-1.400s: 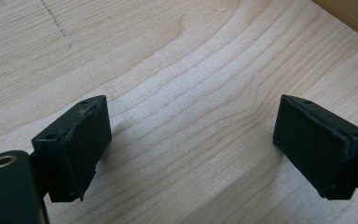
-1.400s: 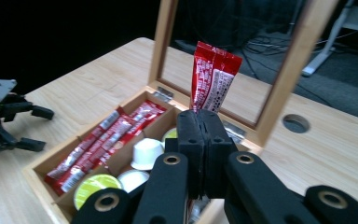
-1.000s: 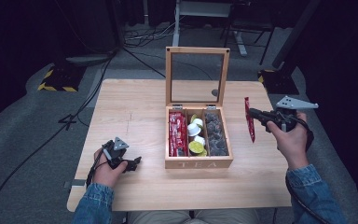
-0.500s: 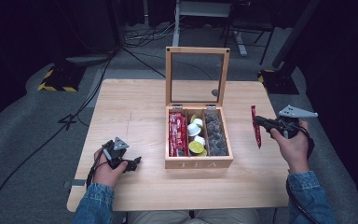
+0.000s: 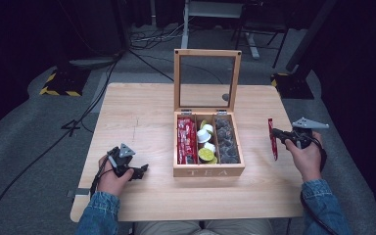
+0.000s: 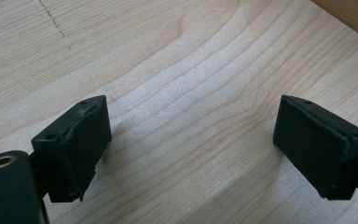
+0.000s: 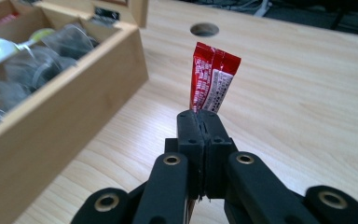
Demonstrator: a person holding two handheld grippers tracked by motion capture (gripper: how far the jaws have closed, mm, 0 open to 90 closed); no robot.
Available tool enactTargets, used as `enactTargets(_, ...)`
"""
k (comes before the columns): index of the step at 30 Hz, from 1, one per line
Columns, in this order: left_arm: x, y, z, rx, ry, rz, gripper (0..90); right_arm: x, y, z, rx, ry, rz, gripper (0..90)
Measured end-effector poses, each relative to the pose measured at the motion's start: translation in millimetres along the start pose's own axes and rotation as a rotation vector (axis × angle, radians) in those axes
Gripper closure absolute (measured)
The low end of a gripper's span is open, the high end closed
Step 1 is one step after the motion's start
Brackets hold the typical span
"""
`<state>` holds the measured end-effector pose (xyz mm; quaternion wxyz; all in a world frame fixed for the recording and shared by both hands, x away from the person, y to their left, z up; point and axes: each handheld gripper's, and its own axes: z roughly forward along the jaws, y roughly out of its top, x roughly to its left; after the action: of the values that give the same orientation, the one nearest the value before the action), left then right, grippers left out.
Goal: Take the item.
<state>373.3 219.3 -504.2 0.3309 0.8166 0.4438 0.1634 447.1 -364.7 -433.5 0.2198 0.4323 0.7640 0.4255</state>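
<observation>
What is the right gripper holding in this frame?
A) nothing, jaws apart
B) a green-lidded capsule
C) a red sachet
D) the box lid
C: the right gripper has its jaws shut on a red sachet, held beside the open tea box.

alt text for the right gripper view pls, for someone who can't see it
The right gripper, its black jaws shut, pinches the lower end of a red sachet that stands upright above a light wooden table. An open wooden tea box sits to the left, with clear-wrapped items inside.
</observation>
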Motion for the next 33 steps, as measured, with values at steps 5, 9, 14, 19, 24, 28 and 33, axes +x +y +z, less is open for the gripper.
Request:
enactTargets(5, 1.8, 1.5, 1.4, 0.000, 0.000, 0.004, 10.8, -6.0, -10.1, 5.8, 0.032, -0.004, 0.020, 88.8)
enactTargets(9, 2.5, 2.3, 2.2, 0.003, 0.000, 0.002, 10.3, -8.6, -15.7, 8.2, 0.068, -0.009, 0.027, 88.8)
enactTargets(14, 3.1, 3.0, 2.9, 0.001, -0.001, 0.005, 10.1, -12.3, -21.3, 10.7, 0.110, -0.018, 0.049, 88.6)
enactTargets(19, 3.2, 3.1, 3.0, 0.000, -0.001, 0.005, 10.2, -13.3, -26.9, 16.8, 0.154, -0.029, 0.062, 87.6)
enactTargets(24, 3.5, 3.6, 3.3, 0.003, 0.001, 0.004, 10.1, -14.2, -32.3, 21.1, 0.186, -0.039, 0.057, 84.6)
enactTargets(28, 3.9, 4.4, 4.1, 0.002, 0.000, 0.006, 10.1, -15.3, -34.8, 22.0, 0.184, -0.047, 0.054, 72.8)
enactTargets(33, 4.5, 5.3, 5.1, 0.000, -0.001, 0.007, 10.1, -17.0, -34.3, 18.7, 0.148, -0.061, 0.063, 58.7)
